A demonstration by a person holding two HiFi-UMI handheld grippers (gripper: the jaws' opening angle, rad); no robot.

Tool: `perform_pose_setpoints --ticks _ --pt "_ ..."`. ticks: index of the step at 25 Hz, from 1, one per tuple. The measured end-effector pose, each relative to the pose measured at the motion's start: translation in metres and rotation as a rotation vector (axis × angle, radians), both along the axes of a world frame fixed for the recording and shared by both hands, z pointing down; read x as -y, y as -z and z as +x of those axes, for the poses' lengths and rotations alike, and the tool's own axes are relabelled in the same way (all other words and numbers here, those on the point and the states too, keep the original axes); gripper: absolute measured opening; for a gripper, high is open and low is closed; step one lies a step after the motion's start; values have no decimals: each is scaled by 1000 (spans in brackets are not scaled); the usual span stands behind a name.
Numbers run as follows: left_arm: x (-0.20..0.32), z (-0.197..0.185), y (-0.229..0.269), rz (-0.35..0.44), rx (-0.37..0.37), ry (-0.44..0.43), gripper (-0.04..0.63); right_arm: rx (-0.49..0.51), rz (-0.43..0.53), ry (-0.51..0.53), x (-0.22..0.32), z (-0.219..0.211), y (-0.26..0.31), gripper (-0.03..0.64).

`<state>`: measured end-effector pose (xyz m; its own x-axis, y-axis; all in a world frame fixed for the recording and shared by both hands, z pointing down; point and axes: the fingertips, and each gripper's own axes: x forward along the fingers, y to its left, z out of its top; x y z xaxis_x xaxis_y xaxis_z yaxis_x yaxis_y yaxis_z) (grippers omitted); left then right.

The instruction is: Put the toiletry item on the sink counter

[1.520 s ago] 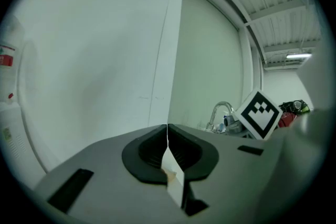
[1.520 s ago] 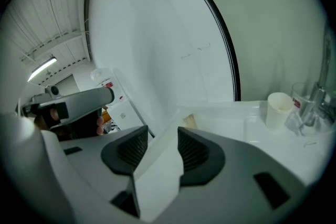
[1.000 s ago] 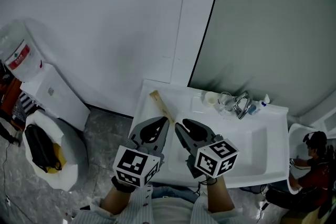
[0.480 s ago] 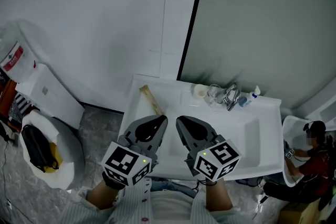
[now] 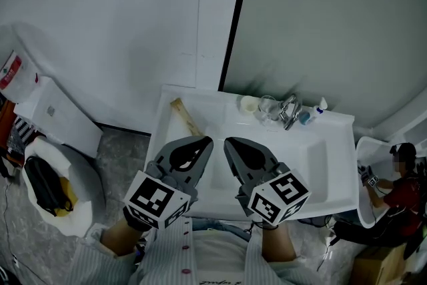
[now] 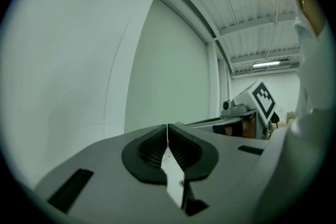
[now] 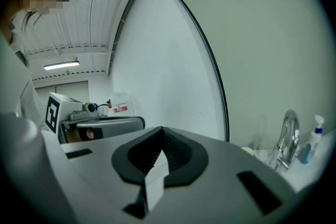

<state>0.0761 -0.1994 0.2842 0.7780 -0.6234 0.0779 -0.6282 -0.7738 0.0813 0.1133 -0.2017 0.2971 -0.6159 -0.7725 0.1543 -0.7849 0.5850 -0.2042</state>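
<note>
A long, narrow, tan toiletry item (image 5: 185, 118) lies aslant on the left end of the white sink counter (image 5: 333, 135); neither gripper touches it. Both grippers hover side by side over the counter's front edge, pointing toward the wall. My left gripper (image 5: 207, 140) is shut, its ribbed pads (image 6: 157, 147) meeting with nothing between them. The jaws of my right gripper (image 5: 228, 141) have just been closing and are shut on nothing, as its own view shows (image 7: 161, 138). The tan item lies just beyond and left of the left gripper's tips.
At the back of the counter stand a chrome faucet (image 5: 289, 110), a clear glass (image 5: 267, 106), a small white cup (image 5: 248, 103) and a small spray bottle (image 5: 321, 105). A water dispenser (image 5: 47, 110) and a lined bin (image 5: 50, 187) stand at the left. A person (image 5: 400, 187) is at the far right.
The head view has swung, so the counter now sits further left and higher. Both grippers have lifted slightly near its front edge. The tan item has not moved on the counter.
</note>
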Motion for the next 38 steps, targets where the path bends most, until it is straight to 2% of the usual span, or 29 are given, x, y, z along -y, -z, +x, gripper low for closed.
perform_pose_setpoints --ticks 8,18,27,38 --pt "4 0 3 -10 -44 -27 18 -25 -9 2 6 0 -2 9" --pt "6 1 -5 -8 -12 -59 18 -42 -28 -1 10 -3 -9 9" --pt "10 1 -9 -16 -32 -60 18 -61 -50 -4 11 -3 -20 8" --pt "12 -1 -15 -32 -19 -56 18 -60 -61 6 14 -2 -25 8"
